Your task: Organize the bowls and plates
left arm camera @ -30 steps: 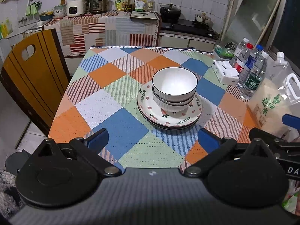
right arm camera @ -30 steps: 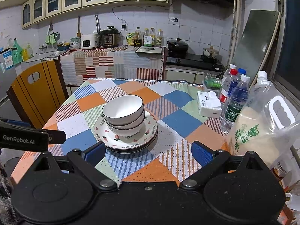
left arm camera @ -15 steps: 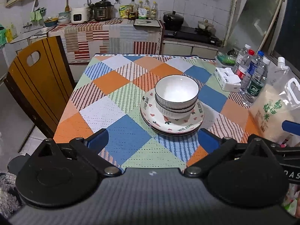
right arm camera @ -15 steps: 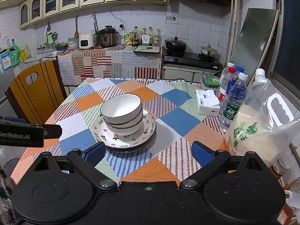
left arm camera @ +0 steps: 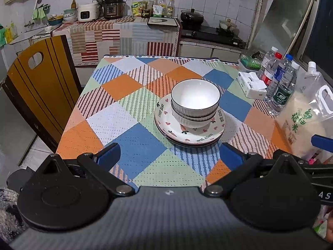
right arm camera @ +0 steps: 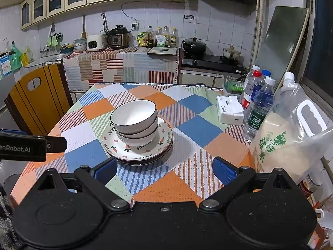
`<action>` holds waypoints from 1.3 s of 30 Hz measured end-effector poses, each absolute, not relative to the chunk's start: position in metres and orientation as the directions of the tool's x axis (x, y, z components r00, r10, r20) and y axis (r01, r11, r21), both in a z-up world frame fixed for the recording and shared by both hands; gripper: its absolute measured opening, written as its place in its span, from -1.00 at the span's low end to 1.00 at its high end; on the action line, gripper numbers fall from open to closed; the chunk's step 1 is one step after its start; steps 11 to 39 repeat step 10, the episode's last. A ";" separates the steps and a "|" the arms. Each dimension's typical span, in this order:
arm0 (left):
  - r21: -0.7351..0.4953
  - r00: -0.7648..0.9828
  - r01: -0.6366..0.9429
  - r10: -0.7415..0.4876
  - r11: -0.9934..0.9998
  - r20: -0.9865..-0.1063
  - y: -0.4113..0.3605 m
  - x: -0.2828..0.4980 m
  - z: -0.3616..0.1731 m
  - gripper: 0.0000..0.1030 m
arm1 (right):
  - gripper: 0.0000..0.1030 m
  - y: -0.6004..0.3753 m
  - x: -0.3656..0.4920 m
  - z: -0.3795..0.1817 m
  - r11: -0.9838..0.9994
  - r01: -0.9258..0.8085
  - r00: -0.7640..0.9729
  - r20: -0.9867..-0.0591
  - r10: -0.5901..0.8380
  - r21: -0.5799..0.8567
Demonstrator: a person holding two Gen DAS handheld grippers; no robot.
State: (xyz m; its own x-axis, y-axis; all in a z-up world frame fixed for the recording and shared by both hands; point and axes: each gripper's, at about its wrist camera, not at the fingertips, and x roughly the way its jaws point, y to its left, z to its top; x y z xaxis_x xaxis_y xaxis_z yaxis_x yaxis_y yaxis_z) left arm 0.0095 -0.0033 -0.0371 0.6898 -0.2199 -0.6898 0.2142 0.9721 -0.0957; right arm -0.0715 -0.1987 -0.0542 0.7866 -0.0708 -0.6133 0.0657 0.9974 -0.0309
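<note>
Stacked bowls (left arm camera: 195, 102) sit nested, upright, on a stack of plates (left arm camera: 190, 132) with heart and strawberry print. The stack stands on the desk (left arm camera: 116, 87), on its patchwork cloth, roughly midway between the left and right edges and somewhat nearer the near edge than the far one.

Left gripper (left arm camera: 169, 153): jaws released, spread wide, holding nothing; it hovers over the near edge of the desk, apart from the plates. Right gripper (right arm camera: 164, 169): jaws likewise released and spread wide, nothing between them; also above the near edge, its left blue pad just beside the plate rim in the right wrist view, contact not determinable.

Along the right edge of the desk: a group of water bottles (right arm camera: 260, 108), a white tissue pack (right arm camera: 230, 112) beside them, and a clear bag of rice (right arm camera: 289, 137) towards the near right corner. A wooden chair (left arm camera: 41, 87) stands off the left edge.
</note>
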 end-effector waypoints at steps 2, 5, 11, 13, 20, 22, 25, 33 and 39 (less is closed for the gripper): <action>-0.101 0.684 0.214 -0.223 0.972 -0.695 -0.003 0.010 -0.038 1.00 | 0.94 -0.199 -0.072 -0.054 0.997 0.065 0.787 -0.613 -0.070 -0.030; -0.108 0.681 0.204 -0.220 0.973 -0.698 -0.002 0.011 -0.039 1.00 | 0.94 -0.198 -0.072 -0.055 0.998 0.061 0.786 -0.614 -0.066 -0.028; -0.104 0.677 0.221 -0.229 0.970 -0.699 -0.002 0.009 -0.039 1.00 | 0.94 -0.196 -0.072 -0.056 0.998 0.057 0.784 -0.617 -0.065 -0.033; -0.104 0.677 0.221 -0.229 0.970 -0.699 -0.002 0.009 -0.039 1.00 | 0.94 -0.196 -0.072 -0.056 0.998 0.057 0.784 -0.617 -0.065 -0.033; -0.104 0.677 0.221 -0.229 0.970 -0.699 -0.002 0.009 -0.039 1.00 | 0.94 -0.196 -0.072 -0.056 0.998 0.057 0.784 -0.617 -0.065 -0.033; -0.104 0.677 0.221 -0.229 0.970 -0.699 -0.002 0.009 -0.039 1.00 | 0.94 -0.196 -0.072 -0.056 0.998 0.057 0.784 -0.617 -0.065 -0.033; -0.104 0.677 0.221 -0.229 0.970 -0.699 -0.002 0.009 -0.039 1.00 | 0.94 -0.196 -0.072 -0.056 0.998 0.057 0.784 -0.617 -0.065 -0.033; -0.104 0.677 0.221 -0.229 0.970 -0.699 -0.002 0.009 -0.039 1.00 | 0.94 -0.196 -0.072 -0.056 0.998 0.057 0.784 -0.617 -0.065 -0.033; -0.104 0.677 0.221 -0.229 0.970 -0.699 -0.002 0.009 -0.039 1.00 | 0.94 -0.196 -0.072 -0.056 0.998 0.057 0.784 -0.617 -0.065 -0.033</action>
